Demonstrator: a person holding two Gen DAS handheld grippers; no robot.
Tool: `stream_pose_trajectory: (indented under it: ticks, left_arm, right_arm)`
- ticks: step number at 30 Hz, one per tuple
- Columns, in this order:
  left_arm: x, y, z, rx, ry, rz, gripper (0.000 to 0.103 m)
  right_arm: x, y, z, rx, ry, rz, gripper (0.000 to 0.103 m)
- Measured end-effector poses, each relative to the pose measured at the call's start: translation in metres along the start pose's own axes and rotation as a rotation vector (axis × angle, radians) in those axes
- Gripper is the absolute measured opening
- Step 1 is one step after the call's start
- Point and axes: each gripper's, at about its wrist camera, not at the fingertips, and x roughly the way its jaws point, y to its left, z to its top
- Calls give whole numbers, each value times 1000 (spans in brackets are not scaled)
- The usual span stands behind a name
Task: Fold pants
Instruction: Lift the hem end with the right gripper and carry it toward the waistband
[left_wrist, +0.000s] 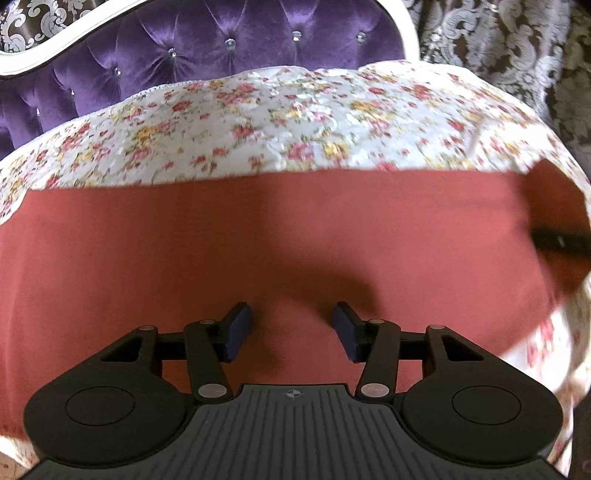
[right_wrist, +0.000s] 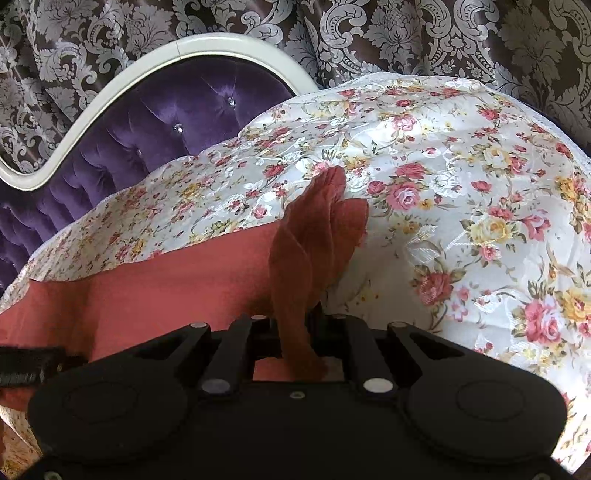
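Pinching a bunched end of the pants (right_wrist: 317, 236), the right claw (right_wrist: 299, 332) stands narrow, its jaws clamped on a gathered wad of the rust-red cloth that rises in folds ahead of it; the left claw (left_wrist: 291, 325) hovers with its jaws wide apart and nothing between the blue pads (left_wrist: 240, 325), only the flat cloth below them; the pants (left_wrist: 258, 240) lie spread in a broad, smooth band across the near part of the bed, over the floral bedspread (left_wrist: 295, 122), with their far edge running roughly straight and level across the bed, well short of the purple tufted headboard (left_wrist: 207, 40); the step in hand looks like the start of a fold, one end taken up on the right while the left side is not yet gripped; the next move, as I judge it, calls for the left claw to come down onto an edge or corner of the cloth and close on it, so that both ends can be lifted together and carried over evenly; a one-sided lift would likely drag the band askew; a dark bar at the right edge of the left view is probably part of the other claw, though it is too blurred to be sure; counted: one pair of pants, two claws, one bedspread, one headboard, and patterned curtains (right_wrist: 406, 33) behind.
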Motion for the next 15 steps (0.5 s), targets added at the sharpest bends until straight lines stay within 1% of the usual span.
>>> stream_pose_trajectory:
  ticks: [4,7,8,11,15]
  left_arm:
    - [-11,9,-15,18,-4,-21,50]
    - [-16,28,-19,-22,4,-25,50]
    - [-17,38,-20,-40,7,-18,50]
    - [-20,67,-24,-78,4,12,50]
    - [-25,111,-32,-132,-8,61,50]
  right_arm:
    - [1,6,7,9,32,-39,18]
    - [-2,18,14,9,51,-92,19]
    - [-6,22,16,15,42,-90,19]
    - [-29,47,25,22,-13,-37,19]
    - [-56,108,34,-47,-72,65,19]
